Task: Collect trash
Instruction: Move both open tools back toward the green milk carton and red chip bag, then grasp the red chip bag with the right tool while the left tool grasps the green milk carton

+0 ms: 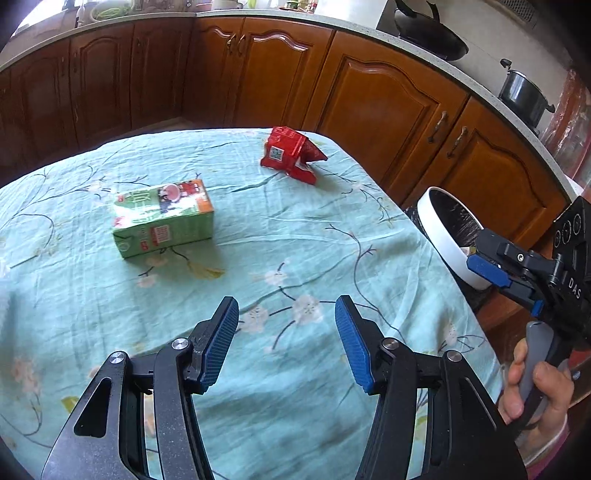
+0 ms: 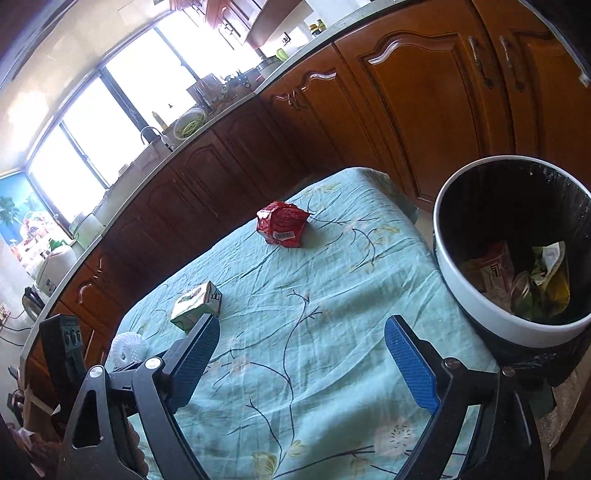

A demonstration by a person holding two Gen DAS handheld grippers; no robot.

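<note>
A green drink carton (image 1: 163, 217) lies on its side on the teal flowered tablecloth (image 1: 280, 240), left of centre; it also shows in the right wrist view (image 2: 197, 304). A crumpled red snack wrapper (image 1: 290, 154) lies near the table's far edge, also in the right wrist view (image 2: 282, 223). A white bin with a black liner (image 2: 476, 288) stands off the table's right edge and holds several pieces of trash (image 2: 532, 280). My left gripper (image 1: 286, 310) is open and empty above the near cloth. My right gripper (image 2: 301, 328) is open and empty near the bin; it shows in the left wrist view (image 1: 487, 269).
Brown wooden cabinets (image 1: 369, 99) under a pale countertop run behind and right of the table. A wok (image 1: 428, 35) and a pot (image 1: 524, 94) sit on the counter. A white netted object (image 2: 127, 349) lies at the table's left edge.
</note>
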